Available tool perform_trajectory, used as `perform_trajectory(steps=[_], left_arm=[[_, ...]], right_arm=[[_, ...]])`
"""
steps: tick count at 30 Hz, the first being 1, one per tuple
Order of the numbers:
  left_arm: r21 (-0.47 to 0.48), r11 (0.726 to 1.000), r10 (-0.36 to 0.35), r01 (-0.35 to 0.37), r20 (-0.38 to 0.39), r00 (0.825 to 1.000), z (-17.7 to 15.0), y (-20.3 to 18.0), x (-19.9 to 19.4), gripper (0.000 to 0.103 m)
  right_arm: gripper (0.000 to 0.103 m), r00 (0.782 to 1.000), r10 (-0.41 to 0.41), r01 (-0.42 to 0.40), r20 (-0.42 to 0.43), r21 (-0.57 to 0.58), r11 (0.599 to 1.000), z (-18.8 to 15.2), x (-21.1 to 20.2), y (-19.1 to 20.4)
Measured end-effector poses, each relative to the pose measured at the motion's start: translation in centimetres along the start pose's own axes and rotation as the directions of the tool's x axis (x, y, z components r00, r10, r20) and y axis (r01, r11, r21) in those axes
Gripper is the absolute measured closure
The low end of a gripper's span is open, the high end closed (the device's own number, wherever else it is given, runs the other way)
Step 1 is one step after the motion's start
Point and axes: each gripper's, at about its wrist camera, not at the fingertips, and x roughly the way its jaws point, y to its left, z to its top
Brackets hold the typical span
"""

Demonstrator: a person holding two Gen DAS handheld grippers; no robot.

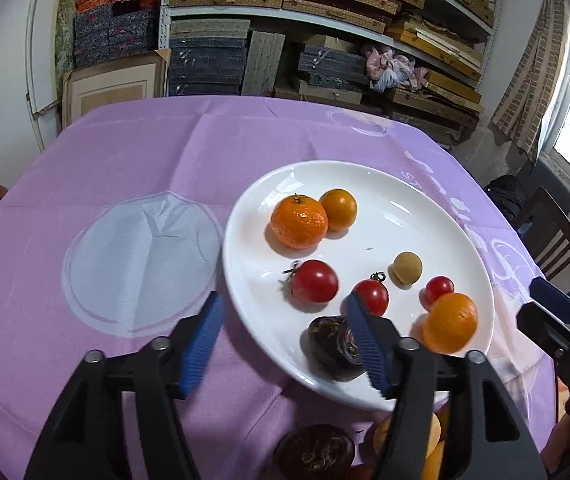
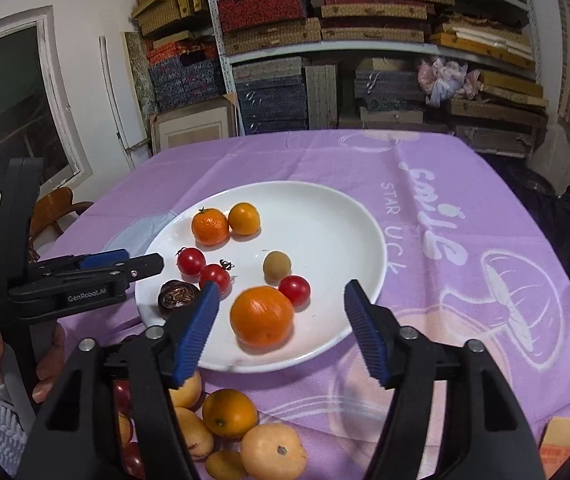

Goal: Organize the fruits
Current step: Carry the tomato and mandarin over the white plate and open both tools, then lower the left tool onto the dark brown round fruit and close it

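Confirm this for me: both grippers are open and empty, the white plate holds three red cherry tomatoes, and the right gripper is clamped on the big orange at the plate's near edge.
Wrong on the last part. The right gripper is open and holds nothing; the big orange lies free on the white plate between its spread fingers, as the right wrist view shows. The left gripper is open too, and three red cherry tomatoes are on the plate.

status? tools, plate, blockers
Left tool open, empty. Right tool open, empty, above the large orange. Plate holds eight fruits; loose pile waits nearby.
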Motion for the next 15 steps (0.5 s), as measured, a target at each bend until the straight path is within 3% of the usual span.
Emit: perform_trajectory(steps=[6, 10, 15], left_arm=[[-0.007, 1.0, -0.018, 0.017, -0.007, 1.0, -2.7, 1.6, -4.3, 0.031], [0.016, 1.0, -0.017, 0.018, -0.034, 0.999, -5.5, 1.2, -5.1, 0.031], [0.051, 0.998, -0.024, 0.026, -0.038, 0.999, -6.6, -0.3, -4.4, 0.032]], right_arm=[[0.01, 0.987, -0.081, 0.092, 0.136, -0.076, 0.993, -4.2, -5.2, 0.2], [0.008, 0.974, -0.129, 0.153, 0.185, -0.124, 0.98, -7.1, -6.9, 0.7], [0.007, 0.973, -0.113, 0.141, 0.201, -0.132, 0.981, -7.7, -7.6, 0.8]])
